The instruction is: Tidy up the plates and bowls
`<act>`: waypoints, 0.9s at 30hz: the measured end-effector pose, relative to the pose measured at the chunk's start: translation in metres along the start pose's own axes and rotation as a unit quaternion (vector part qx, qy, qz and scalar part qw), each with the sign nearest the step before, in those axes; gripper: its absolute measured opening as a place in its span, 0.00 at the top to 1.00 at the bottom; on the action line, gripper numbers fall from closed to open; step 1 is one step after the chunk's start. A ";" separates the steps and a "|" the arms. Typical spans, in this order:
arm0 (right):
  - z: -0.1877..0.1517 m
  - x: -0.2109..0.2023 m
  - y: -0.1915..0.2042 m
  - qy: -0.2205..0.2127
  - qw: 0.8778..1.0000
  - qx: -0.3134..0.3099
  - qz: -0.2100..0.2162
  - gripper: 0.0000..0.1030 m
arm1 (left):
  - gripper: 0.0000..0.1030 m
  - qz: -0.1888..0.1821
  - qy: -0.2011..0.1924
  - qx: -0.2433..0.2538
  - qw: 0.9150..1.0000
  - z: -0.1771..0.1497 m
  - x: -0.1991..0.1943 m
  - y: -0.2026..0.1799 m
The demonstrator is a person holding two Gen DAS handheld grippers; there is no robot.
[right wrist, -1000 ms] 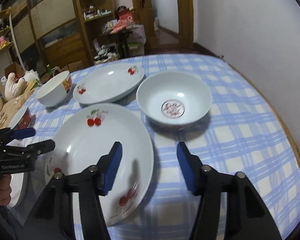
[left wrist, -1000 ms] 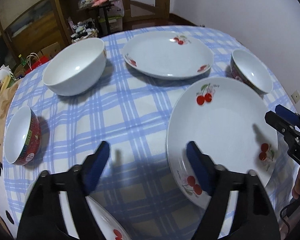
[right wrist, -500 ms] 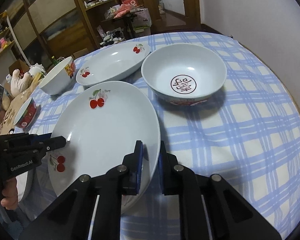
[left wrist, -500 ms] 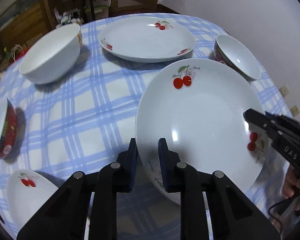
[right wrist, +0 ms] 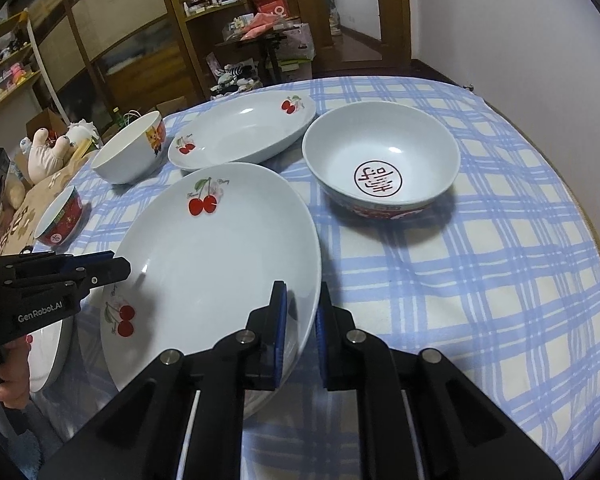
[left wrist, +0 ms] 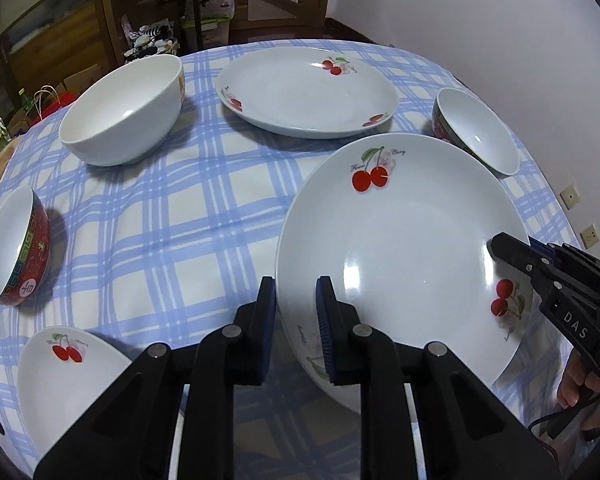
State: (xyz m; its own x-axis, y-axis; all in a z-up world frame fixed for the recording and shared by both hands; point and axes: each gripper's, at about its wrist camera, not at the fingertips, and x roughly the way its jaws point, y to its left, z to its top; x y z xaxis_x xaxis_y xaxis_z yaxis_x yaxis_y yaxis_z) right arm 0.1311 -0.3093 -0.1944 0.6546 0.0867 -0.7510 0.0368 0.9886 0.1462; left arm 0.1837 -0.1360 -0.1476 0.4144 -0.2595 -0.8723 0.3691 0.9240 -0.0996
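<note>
Gripping the cherry plate (left wrist: pixel 404 240) by opposite rims, the left tool (left wrist: pixel 296 312) and right tool (right wrist: pixel 302 320) have both just closed narrow on it, lower centre of both frames, over the checked worktop (left wrist: pixel 160 216).

White plaster wall (right wrist: pixel 520 32) fills right of frame; wooden shelving unit (right wrist: pixel 112 36) with cluttered shelves upper left; wooden door frame (right wrist: pixel 404 8) top centre, dark reddish floor (right wrist: pixel 356 50) beyond; small cluttered side table (right wrist: pixel 268 36) centre back; wall sockets (left wrist: pixel 571 196) at right edge.
</note>
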 end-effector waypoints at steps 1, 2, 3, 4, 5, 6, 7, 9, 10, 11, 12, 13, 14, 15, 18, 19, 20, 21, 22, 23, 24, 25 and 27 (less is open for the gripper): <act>0.000 -0.001 0.000 -0.001 1.000 0.001 -0.001 0.86 | 0.81 -0.002 -0.002 0.003 1.000 -0.001 -0.001 -0.001; -0.001 -0.002 -0.001 -0.002 1.000 0.004 -0.001 0.86 | 0.81 -0.004 -0.004 0.003 1.000 -0.003 -0.003 -0.002; -0.001 -0.004 -0.002 -0.002 1.000 0.006 0.000 0.86 | 0.81 -0.006 -0.004 0.001 1.000 -0.005 -0.004 -0.002; -0.001 -0.005 -0.003 -0.003 1.000 0.009 -0.001 0.86 | 0.81 -0.011 -0.004 -0.002 1.000 -0.006 -0.006 -0.002; -0.002 -0.005 -0.004 -0.004 1.000 0.011 -0.002 0.86 | 0.81 -0.016 -0.003 -0.006 1.000 -0.007 -0.007 -0.002; -0.002 -0.006 -0.005 -0.004 1.000 0.015 -0.003 0.86 | 0.81 -0.018 -0.003 -0.008 1.000 -0.008 -0.009 -0.003; -0.003 -0.007 -0.006 -0.004 1.000 0.017 -0.002 0.86 | 0.81 -0.019 -0.004 -0.008 1.000 -0.010 -0.011 -0.004; -0.004 -0.011 -0.008 -0.006 1.000 0.021 -0.001 0.86 | 0.81 -0.017 -0.008 -0.007 1.000 -0.012 -0.017 -0.008; -0.005 -0.013 -0.007 -0.006 1.000 0.021 -0.002 0.86 | 0.81 -0.017 -0.012 -0.005 1.000 -0.014 -0.021 -0.009; -0.006 -0.016 -0.007 -0.009 1.000 0.021 -0.002 0.86 | 0.81 -0.017 -0.014 -0.005 1.000 -0.015 -0.024 -0.010; -0.007 -0.019 -0.006 -0.011 1.000 0.022 -0.001 0.86 | 0.81 -0.019 -0.016 -0.008 1.000 -0.016 -0.028 -0.011; -0.008 -0.023 -0.006 -0.013 1.000 0.022 0.000 0.86 | 0.81 -0.022 -0.018 -0.010 1.000 -0.017 -0.031 -0.011; -0.009 -0.028 -0.006 -0.016 1.000 0.023 0.000 0.86 | 0.81 -0.026 -0.020 -0.014 0.999 -0.018 -0.036 -0.011; -0.009 -0.031 -0.005 -0.017 1.000 0.023 0.000 0.86 | 0.81 -0.028 -0.022 -0.015 0.999 -0.019 -0.039 -0.011; -0.010 -0.046 -0.001 -0.027 0.999 0.019 0.000 0.86 | 0.81 -0.027 -0.032 -0.014 0.999 -0.022 -0.050 -0.014; -0.011 -0.050 0.000 -0.029 0.999 0.019 -0.001 0.86 | 0.81 -0.028 -0.034 -0.015 0.999 -0.022 -0.053 -0.015; -0.012 -0.055 0.002 -0.034 0.999 0.018 -0.002 0.86 | 0.81 -0.030 -0.035 -0.016 0.999 -0.024 -0.057 -0.016; -0.013 -0.060 0.002 -0.035 0.999 0.019 -0.003 0.86 | 0.81 -0.033 -0.036 -0.018 0.999 -0.025 -0.060 -0.016; -0.014 -0.064 0.001 -0.038 0.999 0.020 -0.004 0.86 | 0.81 -0.036 -0.037 -0.019 0.998 -0.026 -0.063 -0.017; -0.015 -0.069 0.000 -0.040 0.999 0.023 -0.003 0.86 | 0.81 -0.038 -0.039 -0.018 0.998 -0.027 -0.067 -0.018; -0.017 -0.074 0.000 -0.042 0.999 0.027 -0.002 0.86 | 0.81 -0.039 -0.042 -0.016 0.998 -0.028 -0.070 -0.020; -0.018 -0.078 0.000 -0.042 0.999 0.028 -0.003 0.86 | 0.81 -0.041 -0.044 -0.014 0.998 -0.030 -0.075 -0.022; -0.021 -0.087 0.000 -0.039 0.999 0.033 -0.009 0.86 | 0.81 -0.046 -0.047 -0.013 0.998 -0.032 -0.080 -0.024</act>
State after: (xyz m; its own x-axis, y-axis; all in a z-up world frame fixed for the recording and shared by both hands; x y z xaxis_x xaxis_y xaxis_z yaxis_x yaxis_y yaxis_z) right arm 0.0579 -0.3143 -0.1427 0.7102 0.0560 -0.7018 0.0971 0.9795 0.1764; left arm 0.1151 -0.1288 -0.0901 0.4564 -0.3678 -0.8102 0.3883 0.9016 -0.1905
